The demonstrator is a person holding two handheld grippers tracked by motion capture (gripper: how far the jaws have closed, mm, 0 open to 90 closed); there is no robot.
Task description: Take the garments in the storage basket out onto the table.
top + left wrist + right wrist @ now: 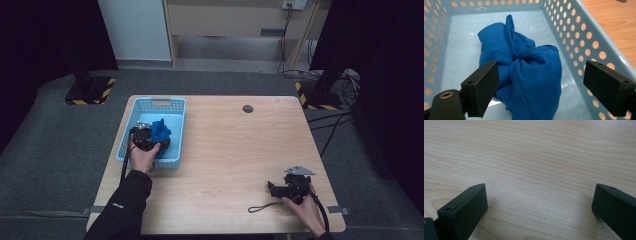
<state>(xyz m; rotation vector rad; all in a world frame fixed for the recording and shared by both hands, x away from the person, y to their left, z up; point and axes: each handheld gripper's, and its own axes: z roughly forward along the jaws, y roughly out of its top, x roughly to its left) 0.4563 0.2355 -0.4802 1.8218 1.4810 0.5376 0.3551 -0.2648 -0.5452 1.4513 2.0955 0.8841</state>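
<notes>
Pale wood with a fine, straight grain covers the rectangular table [235,165], whose corners are rounded and whose far edge carries a small dark round disc [247,108]; around it lies grey carpet, with two black stand bases edged in yellow-and-black stripes at the back. On the table's left side sits a light blue plastic basket [176,135], rectangular, its walls pierced by rows of round holes and its floor smooth and glossy. Inside it lies a blue cloth [524,67], soft knit fabric bunched into a rumpled mound with deep folds and a stitched hem running down the front. The left gripper [541,87] reaches into the basket, its two blocky matte black jaws standing wide on either side of the cloth; the near-left jaw sits right against the fabric while the other is well clear, so nothing is clamped. The right gripper [539,207] rests low over bare wood near the table's front right corner, held by the person's hand, its jaws spread wide with nothing between them.
</notes>
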